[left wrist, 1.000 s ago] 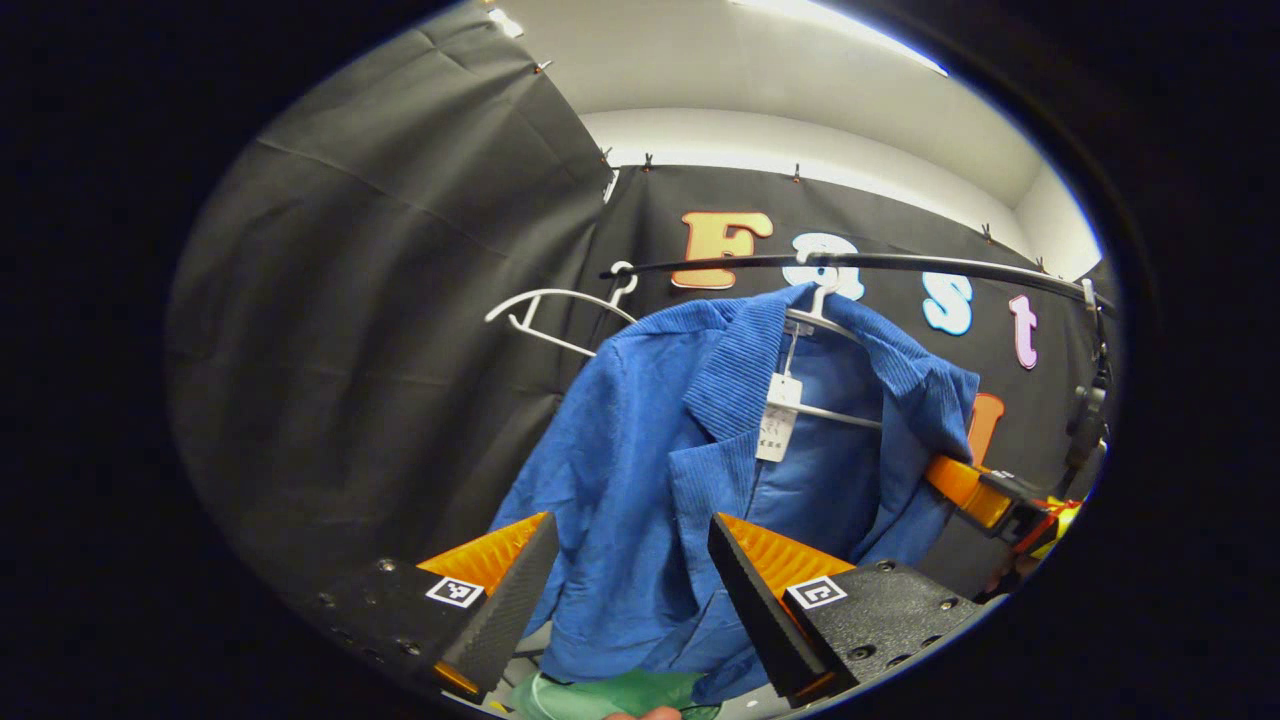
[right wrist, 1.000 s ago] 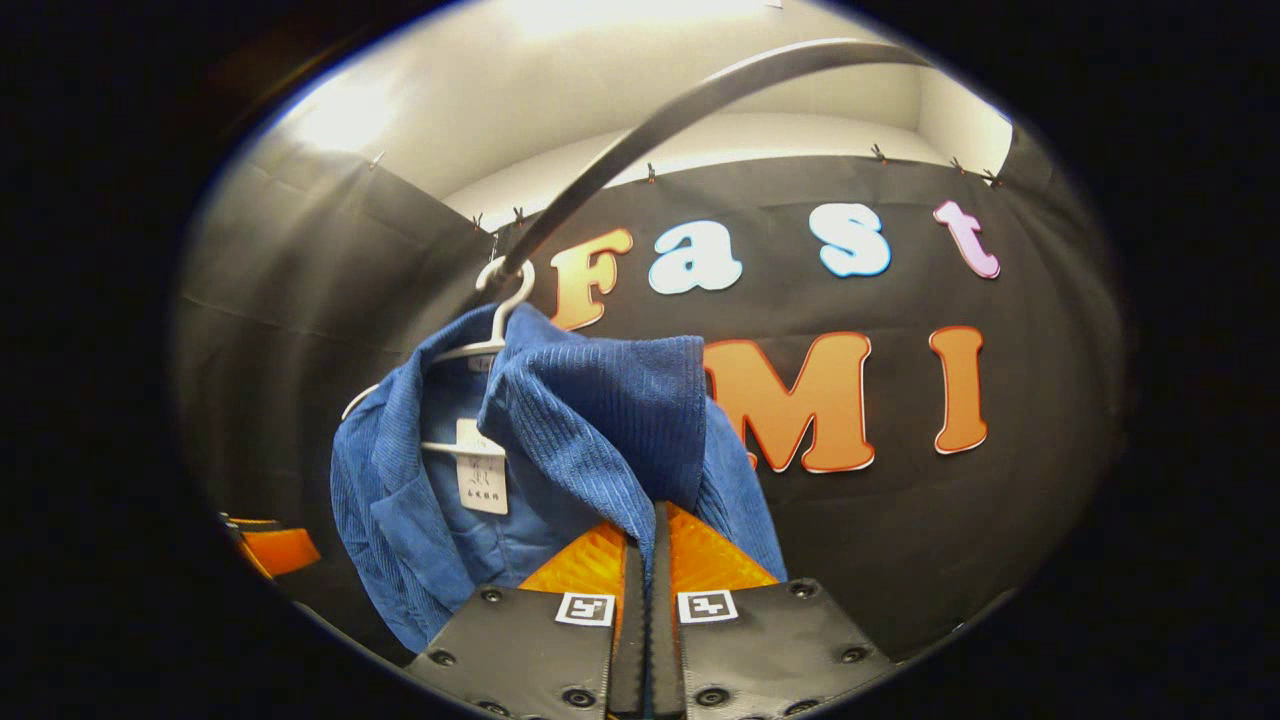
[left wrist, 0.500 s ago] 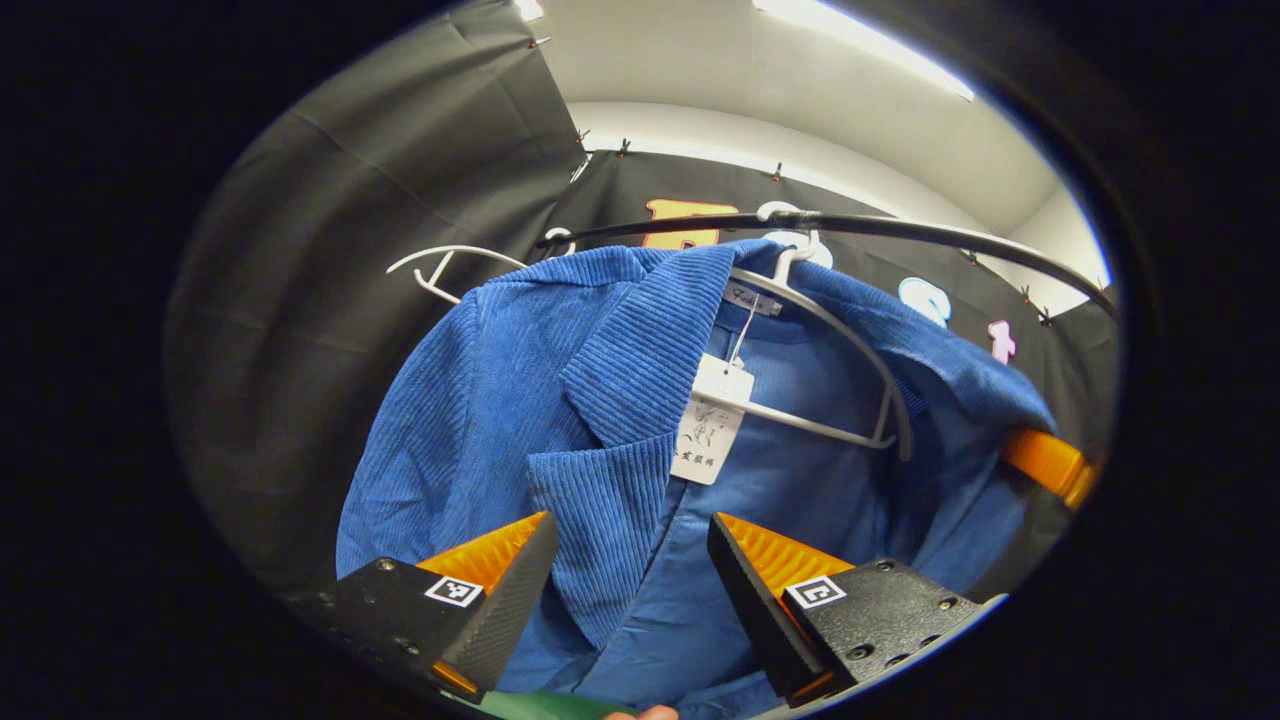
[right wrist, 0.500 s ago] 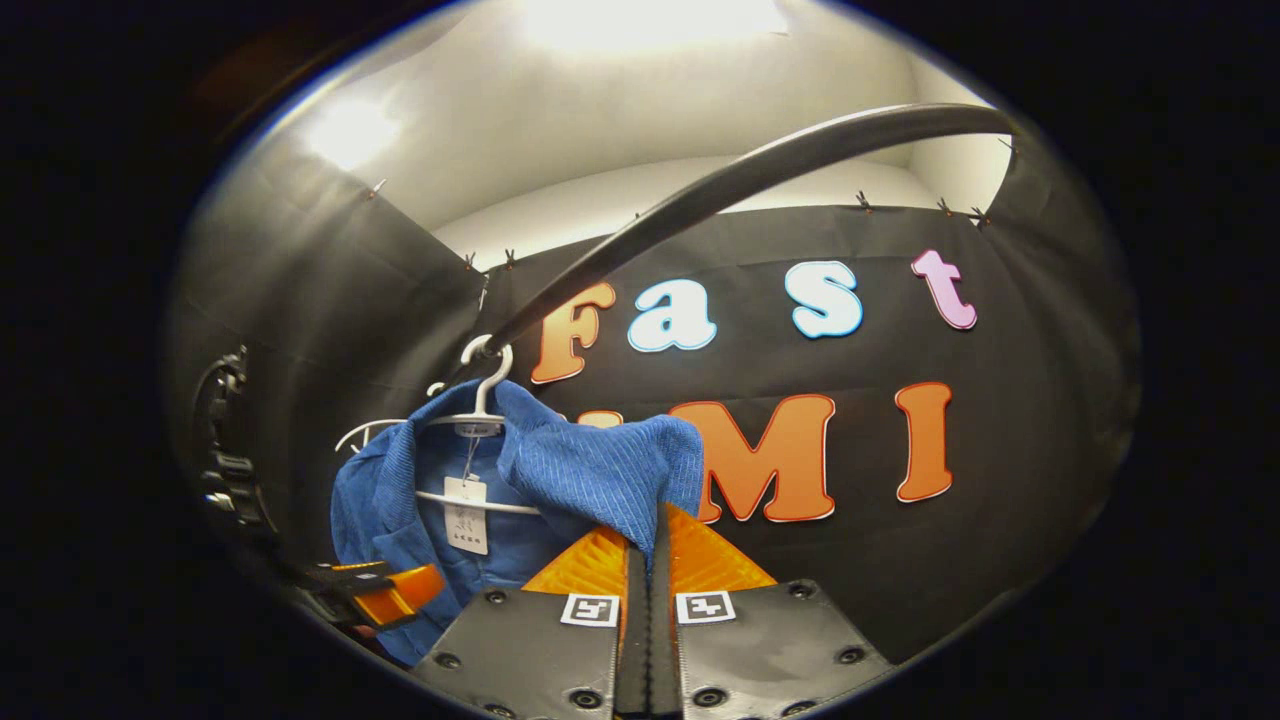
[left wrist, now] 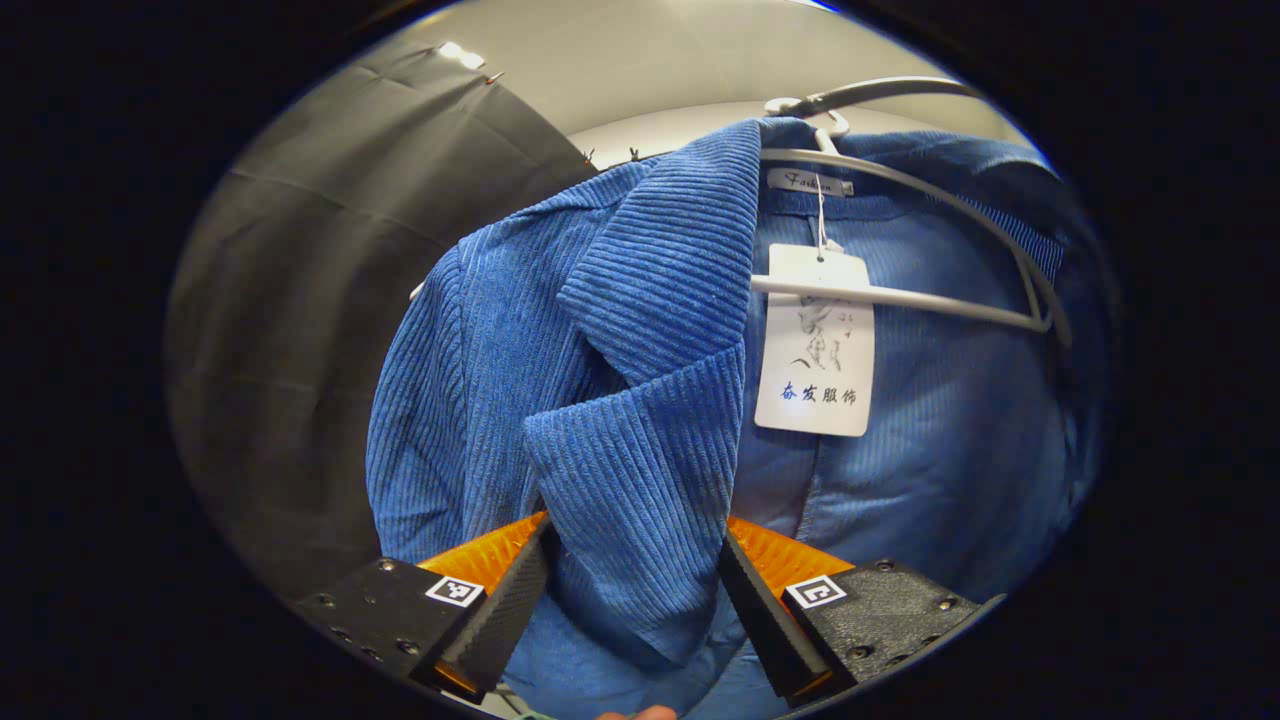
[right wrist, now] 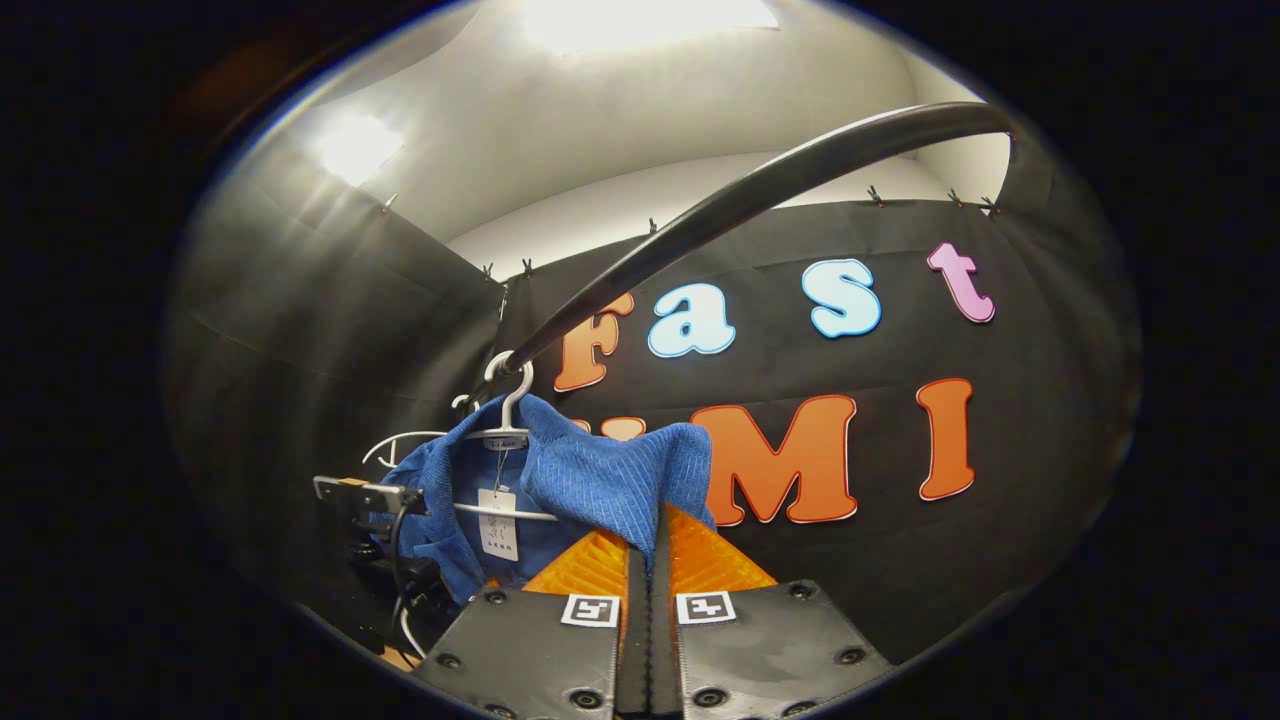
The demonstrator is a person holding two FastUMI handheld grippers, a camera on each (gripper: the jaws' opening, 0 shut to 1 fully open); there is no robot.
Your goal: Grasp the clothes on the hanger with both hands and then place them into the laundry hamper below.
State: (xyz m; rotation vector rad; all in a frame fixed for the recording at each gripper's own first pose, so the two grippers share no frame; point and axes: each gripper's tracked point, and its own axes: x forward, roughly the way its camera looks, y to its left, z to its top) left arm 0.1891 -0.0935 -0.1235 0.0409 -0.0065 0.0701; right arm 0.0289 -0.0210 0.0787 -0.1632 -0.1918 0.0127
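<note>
Left gripper view: the left gripper sat with its jaws apart, and the lapel of the blue corduroy jacket hung down into the gap between the two fingers. The cloth lay close to both pads, but I could not tell whether either one touched it; no pinch yet by my reading. The lapel's long axis ran top to bottom, in line with the opening, so the closing stroke would meet it across its width. The jacket was on a white hanger, whose hook rode a dark rail at the top. A paper tag dangled from the collar in front of the hanger's crossbar, just to the right of the lapel and above the right finger. This view gave the lapel's fit in the jaws, which the other could not.

Right gripper view: the right gripper had its jaws together, clamped on the near edge of the jacket, the cloth rising out of the seam between the fingers. From here the garment lay ahead and to the left, stretched from the grip up to the hanger on the rail. Farther off, low left beside the jacket, stood the body and cable of the left gripper. This view gave the whole span of rail. I saw no hamper in either view; by the task it stood below
</note>
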